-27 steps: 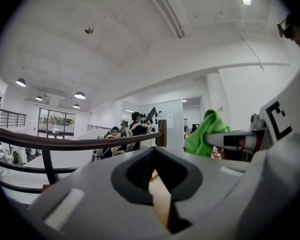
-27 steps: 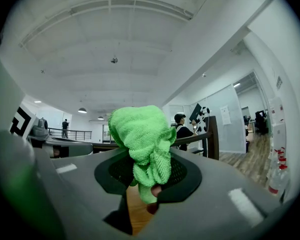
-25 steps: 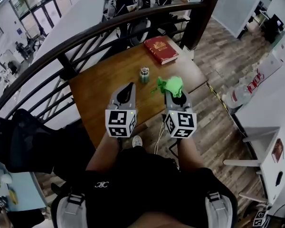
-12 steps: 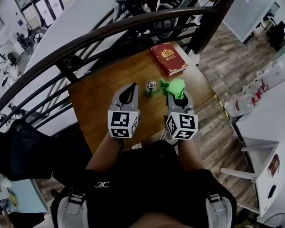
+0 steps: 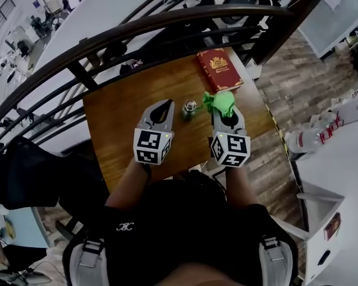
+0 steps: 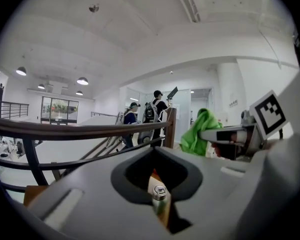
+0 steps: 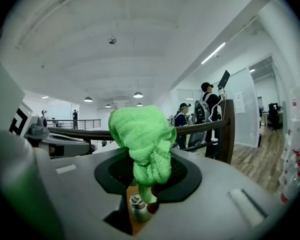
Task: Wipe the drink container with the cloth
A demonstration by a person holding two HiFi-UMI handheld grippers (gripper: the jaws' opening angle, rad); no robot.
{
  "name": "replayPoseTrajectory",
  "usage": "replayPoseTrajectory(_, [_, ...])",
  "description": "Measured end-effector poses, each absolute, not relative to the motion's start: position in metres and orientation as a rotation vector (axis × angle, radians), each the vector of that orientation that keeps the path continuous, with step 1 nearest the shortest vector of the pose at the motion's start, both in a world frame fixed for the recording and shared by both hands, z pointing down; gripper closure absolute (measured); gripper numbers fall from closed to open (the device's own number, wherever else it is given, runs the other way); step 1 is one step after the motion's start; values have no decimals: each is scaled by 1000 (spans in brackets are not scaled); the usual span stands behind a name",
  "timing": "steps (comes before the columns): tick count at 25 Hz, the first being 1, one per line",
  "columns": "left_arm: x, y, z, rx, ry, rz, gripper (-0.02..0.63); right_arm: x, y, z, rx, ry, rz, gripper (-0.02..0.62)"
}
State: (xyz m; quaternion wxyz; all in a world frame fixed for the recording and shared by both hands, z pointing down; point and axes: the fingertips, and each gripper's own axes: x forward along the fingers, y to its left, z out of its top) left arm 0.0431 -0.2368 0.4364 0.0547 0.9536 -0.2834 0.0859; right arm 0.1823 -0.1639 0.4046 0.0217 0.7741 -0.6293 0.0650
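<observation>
Drink container (image 5: 190, 108) upright on table (image 5: 119, 121). My right gripper (image 5: 224, 113) clamped on green cloth (image 5: 221, 102), bunch just right of container, ready for wiping. My left gripper (image 5: 163, 105) left of container, jaws together, empty; not steadying it yet.

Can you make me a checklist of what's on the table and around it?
Surface: wooden table, mostly bare.
Job's things: small drink container stands upright near the middle; green cloth just right of it.
Clutter: red book at the far edge.
Grippers: left gripper shut, holding nothing; right gripper shut on the cloth.
Cables: nothing seen.
Surroundings: dark railing behind the table; people beyond it.
</observation>
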Motion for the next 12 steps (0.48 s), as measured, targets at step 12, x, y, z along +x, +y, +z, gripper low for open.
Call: replayPoseTrajectory(12, [82,-228,518,2810,-743,575,494,218,-181,440,2297,-2005,308,495])
